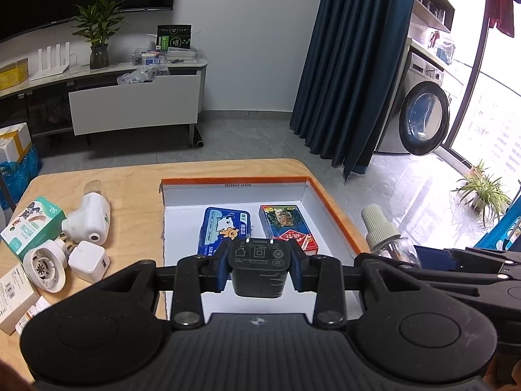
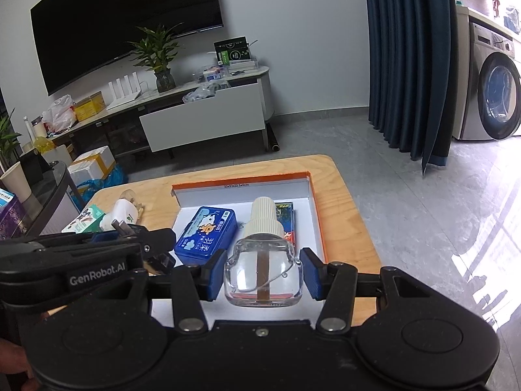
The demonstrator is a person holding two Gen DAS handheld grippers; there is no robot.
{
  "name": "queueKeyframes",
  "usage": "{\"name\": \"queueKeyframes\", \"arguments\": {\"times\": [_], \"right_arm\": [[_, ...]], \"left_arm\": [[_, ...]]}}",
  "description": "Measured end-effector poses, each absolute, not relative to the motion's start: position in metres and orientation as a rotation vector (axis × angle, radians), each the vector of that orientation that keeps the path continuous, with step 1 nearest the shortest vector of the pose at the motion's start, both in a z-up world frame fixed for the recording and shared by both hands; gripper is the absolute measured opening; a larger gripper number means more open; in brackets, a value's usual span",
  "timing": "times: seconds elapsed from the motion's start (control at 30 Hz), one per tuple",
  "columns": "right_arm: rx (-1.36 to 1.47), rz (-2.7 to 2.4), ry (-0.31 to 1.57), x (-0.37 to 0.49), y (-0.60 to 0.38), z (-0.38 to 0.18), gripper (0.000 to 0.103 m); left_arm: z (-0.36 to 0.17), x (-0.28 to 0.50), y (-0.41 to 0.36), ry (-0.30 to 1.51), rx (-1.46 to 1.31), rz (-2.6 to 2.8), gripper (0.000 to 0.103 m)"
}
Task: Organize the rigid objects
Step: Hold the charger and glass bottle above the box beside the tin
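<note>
My left gripper (image 1: 259,265) is shut on a black plug adapter (image 1: 259,268) and holds it above the near part of the orange-rimmed white box (image 1: 234,181). My right gripper (image 2: 263,275) is shut on a clear glass bottle (image 2: 263,277) with a cream ribbed cap, over the same box (image 2: 241,179). In the box lie a blue tin (image 1: 224,229) (image 2: 206,233) and a red card pack (image 1: 288,226). The bottle also shows in the left wrist view (image 1: 386,238), at the box's right edge.
On the wooden table (image 1: 130,182), left of the box, lie a white plug-in device (image 1: 89,220), a white charger cube (image 1: 89,260), a round white part (image 1: 44,268), a green-white carton (image 1: 31,224) and a white box (image 1: 14,296). A TV cabinet (image 2: 202,120) stands behind.
</note>
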State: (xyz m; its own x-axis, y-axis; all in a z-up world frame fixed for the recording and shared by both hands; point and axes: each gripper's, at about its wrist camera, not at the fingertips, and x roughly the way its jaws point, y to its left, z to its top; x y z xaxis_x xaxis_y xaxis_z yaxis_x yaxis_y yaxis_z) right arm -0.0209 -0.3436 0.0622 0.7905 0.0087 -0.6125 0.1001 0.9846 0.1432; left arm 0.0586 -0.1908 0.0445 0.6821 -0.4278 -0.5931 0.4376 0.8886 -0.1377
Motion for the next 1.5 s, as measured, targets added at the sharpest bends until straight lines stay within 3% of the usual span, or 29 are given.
{"name": "queueKeyframes", "arguments": {"times": [1.5], "right_arm": [[0.161,-0.041,0.702,-0.003,-0.339,0.05,0.06]], "left_arm": [[0.032,0.063,-0.184,0.71,-0.004,-0.471,0.037]]}}
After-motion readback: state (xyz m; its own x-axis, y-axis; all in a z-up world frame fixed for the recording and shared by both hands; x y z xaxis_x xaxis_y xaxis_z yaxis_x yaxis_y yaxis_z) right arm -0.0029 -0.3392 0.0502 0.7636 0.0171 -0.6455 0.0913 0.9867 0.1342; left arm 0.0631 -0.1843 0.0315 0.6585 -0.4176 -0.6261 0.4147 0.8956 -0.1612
